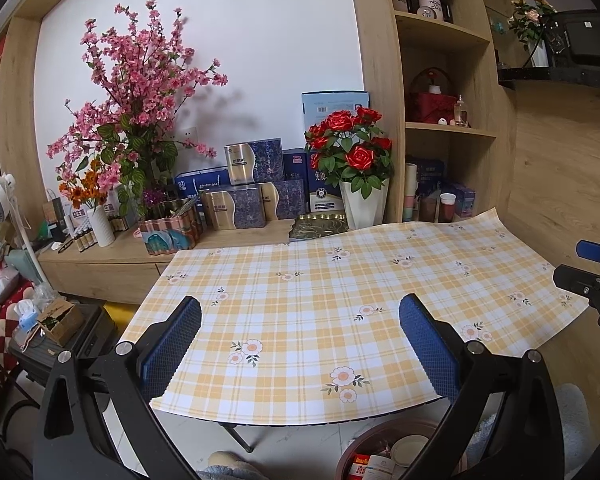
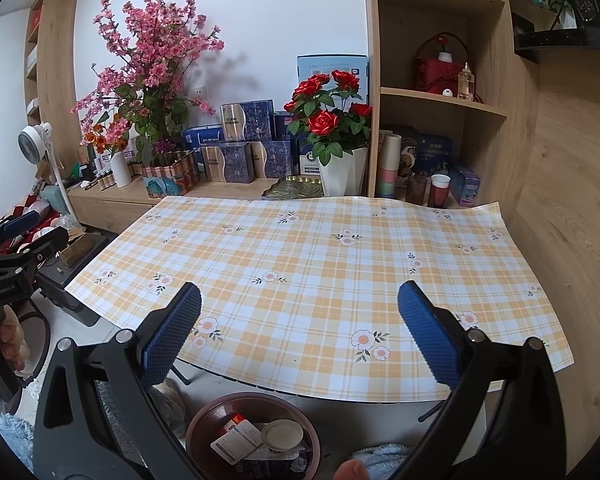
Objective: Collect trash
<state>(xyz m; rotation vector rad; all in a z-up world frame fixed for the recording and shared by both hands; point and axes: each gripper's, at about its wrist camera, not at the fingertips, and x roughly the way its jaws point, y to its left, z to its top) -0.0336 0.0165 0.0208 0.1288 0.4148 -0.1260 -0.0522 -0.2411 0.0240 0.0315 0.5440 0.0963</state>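
Observation:
A dark red waste bin (image 2: 204, 428) stands on the floor below the table's near edge; it holds a white paper cup (image 2: 282, 434), a white card (image 2: 236, 440) and other wrappers. In the left wrist view the same bin (image 1: 380, 438) shows at the bottom. The yellow plaid tablecloth (image 2: 320, 264) with small flowers has nothing lying on it. My left gripper (image 1: 300, 344) hangs open above the table's near edge, nothing between its blue pads. My right gripper (image 2: 300, 340) is open too, over the near edge and above the bin. Each gripper shows at the other view's side.
Behind the table a wooden sideboard (image 2: 112, 196) carries pink blossoms (image 2: 156, 48), red roses in a white pot (image 2: 342, 172), blue boxes (image 2: 248, 120) and a green tray (image 2: 296, 188). Shelves (image 2: 440, 100) with cups and jars stand right. A fan (image 2: 34, 140) and clutter sit left.

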